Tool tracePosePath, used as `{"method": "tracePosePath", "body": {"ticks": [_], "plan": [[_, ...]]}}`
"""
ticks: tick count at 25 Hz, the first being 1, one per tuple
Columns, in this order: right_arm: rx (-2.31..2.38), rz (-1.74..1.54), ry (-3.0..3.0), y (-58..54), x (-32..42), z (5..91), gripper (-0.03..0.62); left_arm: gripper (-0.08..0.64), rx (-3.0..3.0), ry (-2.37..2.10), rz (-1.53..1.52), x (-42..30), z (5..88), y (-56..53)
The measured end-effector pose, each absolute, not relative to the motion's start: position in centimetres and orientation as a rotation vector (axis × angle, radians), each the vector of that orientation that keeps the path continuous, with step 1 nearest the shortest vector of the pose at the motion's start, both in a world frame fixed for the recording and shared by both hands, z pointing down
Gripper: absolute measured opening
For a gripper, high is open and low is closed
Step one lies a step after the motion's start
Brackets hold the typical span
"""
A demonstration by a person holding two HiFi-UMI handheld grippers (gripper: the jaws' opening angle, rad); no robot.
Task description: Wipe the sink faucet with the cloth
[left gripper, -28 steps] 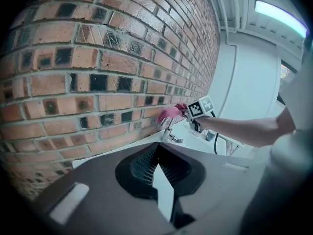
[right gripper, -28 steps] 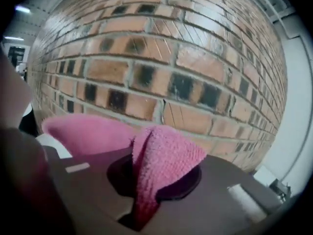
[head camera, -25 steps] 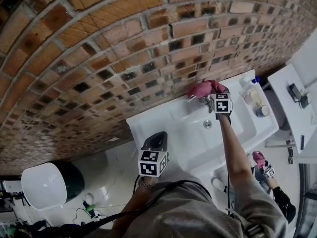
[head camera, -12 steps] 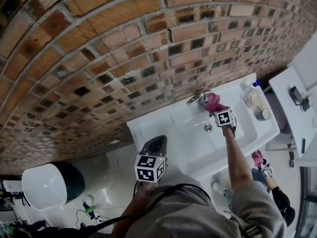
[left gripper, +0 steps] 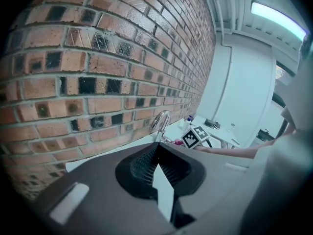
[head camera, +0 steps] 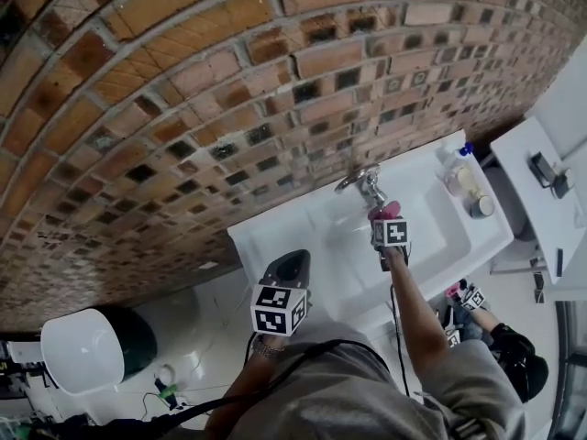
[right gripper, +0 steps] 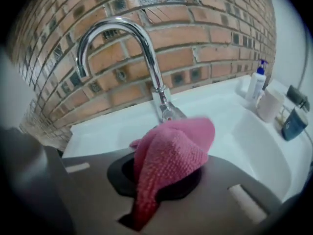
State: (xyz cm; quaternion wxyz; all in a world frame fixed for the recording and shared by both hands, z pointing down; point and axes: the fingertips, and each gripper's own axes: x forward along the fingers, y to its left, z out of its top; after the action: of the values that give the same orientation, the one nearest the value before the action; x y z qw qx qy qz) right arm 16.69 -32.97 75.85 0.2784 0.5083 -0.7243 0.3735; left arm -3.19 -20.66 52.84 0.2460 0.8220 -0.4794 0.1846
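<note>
The chrome faucet point(head camera: 365, 183) stands at the back of the white sink point(head camera: 275, 232), against the brick wall. In the right gripper view its curved spout point(right gripper: 146, 48) rises just beyond the pink cloth point(right gripper: 171, 153). My right gripper point(head camera: 387, 220) is shut on that cloth point(head camera: 385, 211) and hangs over the basin, a little in front of the faucet's base and apart from it. The cloth bunches out of the jaws and hides the fingertips. My left gripper point(head camera: 290, 266) is shut and holds nothing, out by the sink's front left corner. In its own view the faucet point(left gripper: 161, 121) is far ahead.
A soap bottle point(head camera: 456, 168) and a cup point(head camera: 483, 206) stand on the sink's right end; in the right gripper view they are the bottle point(right gripper: 257, 80) and two cups point(right gripper: 270, 104). A white side table point(head camera: 541, 200) is at the right, a white bowl-shaped fixture point(head camera: 83, 345) at lower left.
My right gripper has come off the faucet with the cloth, moving down and toward the basin's front. The faucet now shows bare. The left gripper has stayed put.
</note>
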Motion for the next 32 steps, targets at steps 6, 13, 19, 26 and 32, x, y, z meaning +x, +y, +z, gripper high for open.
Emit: {"method": "tracePosePath", "body": {"ticks": [6,13,19,26,32], "plan": [[1.511,0.763,-1.89,-34.9,18.0,71.1,0.021,0.014,2.24,-1.327,0.512,-3.7,52.5,-20.3],[1.412,0.445,-2.242,-39.5,12.8,61.3,0.021,0.014,2.236,-1.342,0.47,-3.9,51.9,-20.7],[1.123,0.096,-2.256,-35.7,6.1,60.2,0.023,0.014,2.251,-1.348,0.283,-3.8,47.4,-19.4],[0.984,0.393,-2.623,-23.9,-0.9,53.7,0.023,0.014,2.172,-1.475,0.292,-6.4,47.7,-16.4],[1.131,0.627,-2.753,-12.8,-0.1,49.4,0.023,0.017,2.238,-1.402,0.336,-4.5,48.3,-10.6]]}}
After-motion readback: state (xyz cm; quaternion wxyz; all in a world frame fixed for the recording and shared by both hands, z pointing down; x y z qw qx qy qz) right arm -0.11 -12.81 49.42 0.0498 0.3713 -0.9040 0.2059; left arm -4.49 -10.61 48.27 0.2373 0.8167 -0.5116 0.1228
